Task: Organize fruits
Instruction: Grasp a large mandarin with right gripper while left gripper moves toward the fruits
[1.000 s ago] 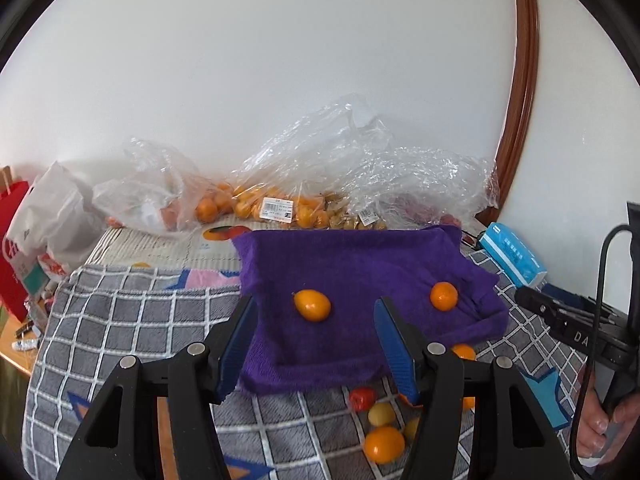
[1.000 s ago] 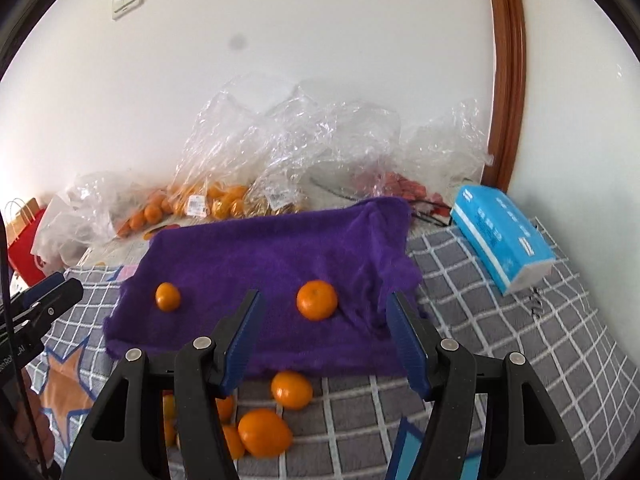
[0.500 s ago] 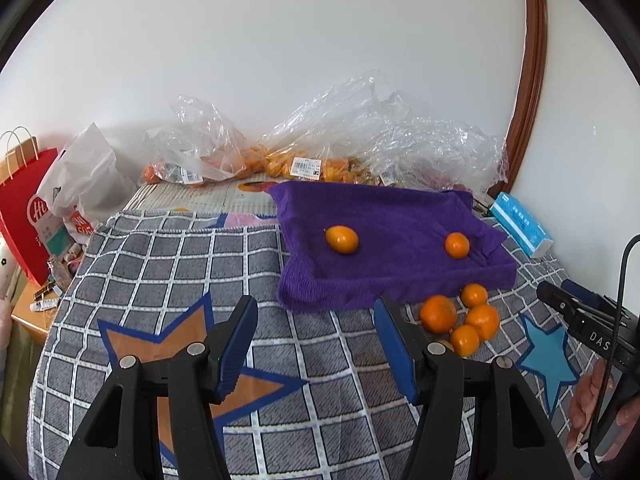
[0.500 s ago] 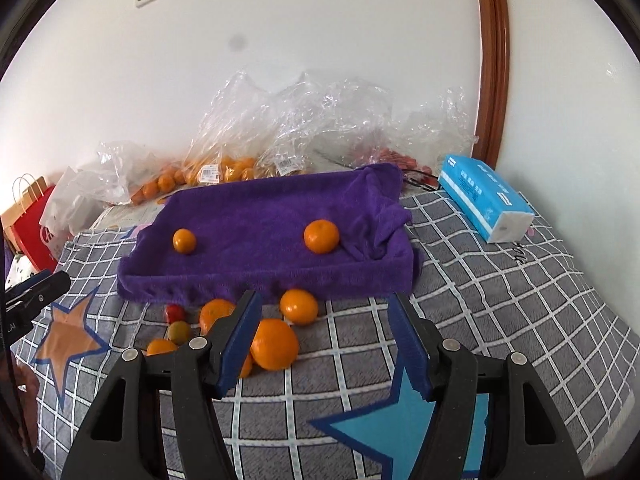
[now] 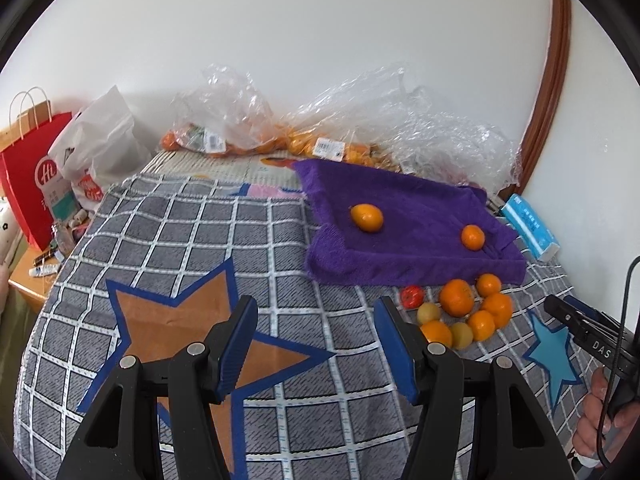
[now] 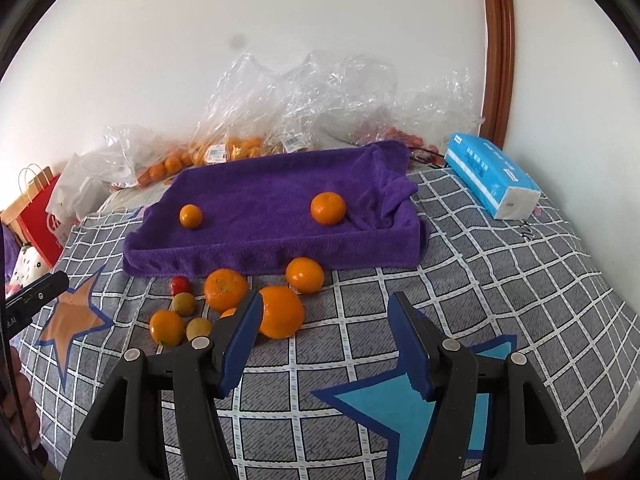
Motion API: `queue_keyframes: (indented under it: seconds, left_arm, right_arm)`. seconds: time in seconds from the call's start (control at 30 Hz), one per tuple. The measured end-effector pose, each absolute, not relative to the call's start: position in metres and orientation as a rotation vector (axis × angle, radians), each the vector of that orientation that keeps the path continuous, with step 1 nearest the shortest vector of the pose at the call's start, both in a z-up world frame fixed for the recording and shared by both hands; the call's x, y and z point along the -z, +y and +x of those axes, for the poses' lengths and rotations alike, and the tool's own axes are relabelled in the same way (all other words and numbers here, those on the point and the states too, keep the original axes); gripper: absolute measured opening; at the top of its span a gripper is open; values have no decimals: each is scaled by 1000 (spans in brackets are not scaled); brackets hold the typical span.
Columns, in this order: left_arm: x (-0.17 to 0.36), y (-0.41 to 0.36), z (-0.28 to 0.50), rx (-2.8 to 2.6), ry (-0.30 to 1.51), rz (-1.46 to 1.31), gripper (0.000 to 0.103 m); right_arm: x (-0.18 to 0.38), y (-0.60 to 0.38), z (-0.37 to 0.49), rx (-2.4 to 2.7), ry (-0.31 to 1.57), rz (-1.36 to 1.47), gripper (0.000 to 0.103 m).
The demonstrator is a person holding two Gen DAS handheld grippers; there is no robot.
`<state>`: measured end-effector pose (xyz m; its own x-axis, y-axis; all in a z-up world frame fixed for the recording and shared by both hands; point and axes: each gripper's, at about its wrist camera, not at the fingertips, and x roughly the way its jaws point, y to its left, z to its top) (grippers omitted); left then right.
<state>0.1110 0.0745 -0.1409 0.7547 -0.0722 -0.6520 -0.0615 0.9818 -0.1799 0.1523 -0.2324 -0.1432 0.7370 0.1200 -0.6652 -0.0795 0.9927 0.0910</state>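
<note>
A purple towel-lined tray holds two oranges. A cluster of several loose oranges, two yellow-green fruits and a red tomato lies on the checked cloth in front of the tray. My left gripper is open and empty, left of the cluster. My right gripper is open and empty, just right of the cluster, above the cloth.
Clear plastic bags of oranges lie against the back wall. A blue tissue pack sits right of the tray. A red paper bag and white bag stand at the left edge.
Both grippers have pulled back from the tray toward the near side of the cloth, and the left one has swung left. Both stayed open. The fruits have not moved.
</note>
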Motion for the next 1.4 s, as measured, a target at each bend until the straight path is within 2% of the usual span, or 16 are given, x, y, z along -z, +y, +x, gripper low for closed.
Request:
queue_keyframes:
  seconds: [0.3, 0.77, 0.87, 0.93, 1.1, 1.4]
  left_arm:
    - [164, 87, 118, 6, 787, -228, 58]
    - [190, 84, 121, 4, 845, -204, 58]
    - [190, 90, 121, 14, 840, -247, 58]
    - [192, 93, 120, 20, 839, -274, 58]
    - [193, 93, 121, 21, 841, -280, 58]
    - [194, 81, 126, 16, 865, -209, 68]
  right_arm:
    - [164, -225, 160, -162, 783, 61, 56]
    - [194, -212, 200, -242, 850, 168, 53]
    - [196, -211, 205, -243, 853, 165, 50]
    - [197, -210, 204, -264, 849, 170, 41]
    - [193, -212, 196, -256, 840, 148, 40]
    - [193, -228, 175, -187, 824, 74, 41]
